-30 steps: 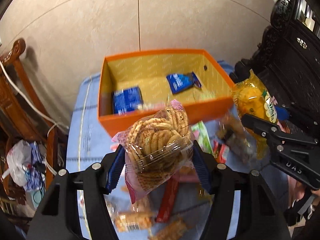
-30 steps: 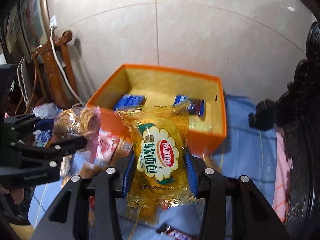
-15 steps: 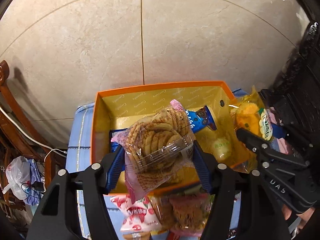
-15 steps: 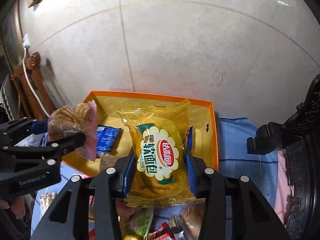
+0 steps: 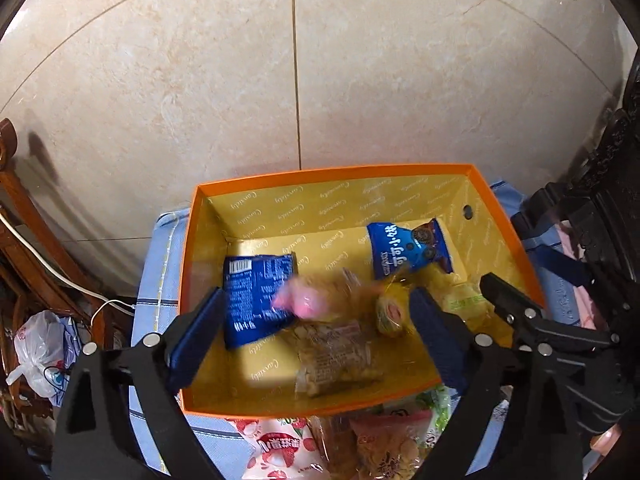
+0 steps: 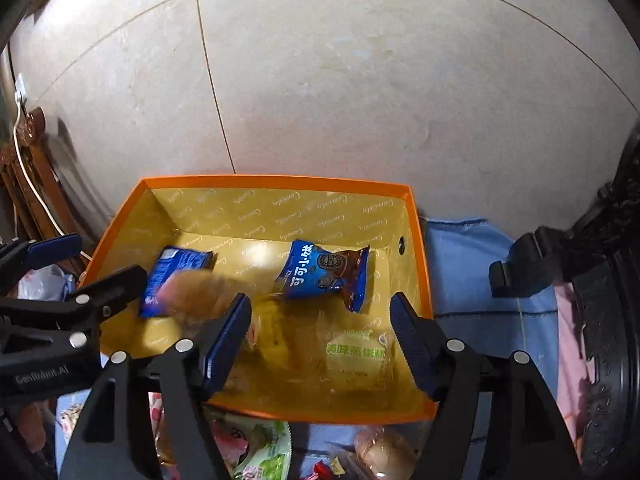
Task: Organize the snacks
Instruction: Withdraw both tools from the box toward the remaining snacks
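Observation:
An orange box [image 5: 332, 170] with a yellow lining stands on a blue cloth and holds two blue snack packets [image 5: 256, 296] [image 5: 408, 252]. My left gripper [image 5: 316, 320] hangs over it with its jaws opening. The clear pack of round cookies [image 5: 328, 340] is blurred and loose inside the box below them. My right gripper [image 6: 320, 336] is beside it, also with its jaws opening. The yellow bread pack [image 6: 356, 354] lies free on the box floor under them, touching neither pad. Each gripper shows at the edge of the other's view.
Several loose snack packs [image 5: 280, 448] [image 6: 268, 456] lie on the blue cloth [image 6: 480, 280] in front of the box. Dark carved furniture [image 5: 600, 208] stands at the right. A wooden chair [image 5: 24, 240] and a plastic bag [image 5: 36, 344] are at the left, with a tiled wall behind.
Both grippers carried their packs forward over the box, then opened. The cookie pack and the yellow bread pack left the jaws and dropped into the box.

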{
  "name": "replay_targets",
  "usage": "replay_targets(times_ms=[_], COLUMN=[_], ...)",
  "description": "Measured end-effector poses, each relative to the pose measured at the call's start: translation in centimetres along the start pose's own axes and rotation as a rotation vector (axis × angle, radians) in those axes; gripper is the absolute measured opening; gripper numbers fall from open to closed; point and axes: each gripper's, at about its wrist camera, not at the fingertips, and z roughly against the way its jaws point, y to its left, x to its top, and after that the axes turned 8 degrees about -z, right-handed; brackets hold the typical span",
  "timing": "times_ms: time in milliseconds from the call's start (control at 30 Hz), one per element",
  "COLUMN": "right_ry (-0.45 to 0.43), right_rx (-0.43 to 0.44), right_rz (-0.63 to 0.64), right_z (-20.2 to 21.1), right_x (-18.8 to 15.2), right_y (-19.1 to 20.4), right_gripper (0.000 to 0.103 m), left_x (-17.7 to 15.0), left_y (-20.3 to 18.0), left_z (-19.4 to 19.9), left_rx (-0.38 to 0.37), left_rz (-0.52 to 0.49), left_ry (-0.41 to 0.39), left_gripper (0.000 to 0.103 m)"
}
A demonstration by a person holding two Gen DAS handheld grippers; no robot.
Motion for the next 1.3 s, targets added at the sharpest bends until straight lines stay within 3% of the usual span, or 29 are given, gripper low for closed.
replay_targets(times_ms=[400, 667, 1067, 1200, 1300], right_ry=[-0.024, -0.042, 0.01, -0.015, -0.019], right_rx=[0.023, 0.007, -0.008, -0.035, -0.031], right_rz=[-0.029, 0.003, -0.029, -0.03, -0.026], right_z=[6.8, 11.6, 12.9, 13.4, 13.7], right_x=[-4.5, -9.3, -16.6, -17.6, -18.1], right_y=[-1.0, -1.9, -2.7, -2.3, -2.0], right_gripper=[0.074, 0.079, 0.08, 0.09, 0.091], left_x=[-3.6, -8.1, -16.3, -17.8, -18.5], left_y=[-2.5, -3.5, -3.4, -3.2, -2.9], left_z=[6.4, 11.3, 12.0, 11.8, 12.0], left_rx=[-0.013, -0.019, 0.006, 0.035, 0.07], left_rz=[-0.052, -0.073, -0.01, 0.014, 0.031], left_ry=[-0.048, -0.066, 0.015, 0.035, 0.038], left_gripper=[0.092, 0.093, 0.093, 0.093, 0.093])
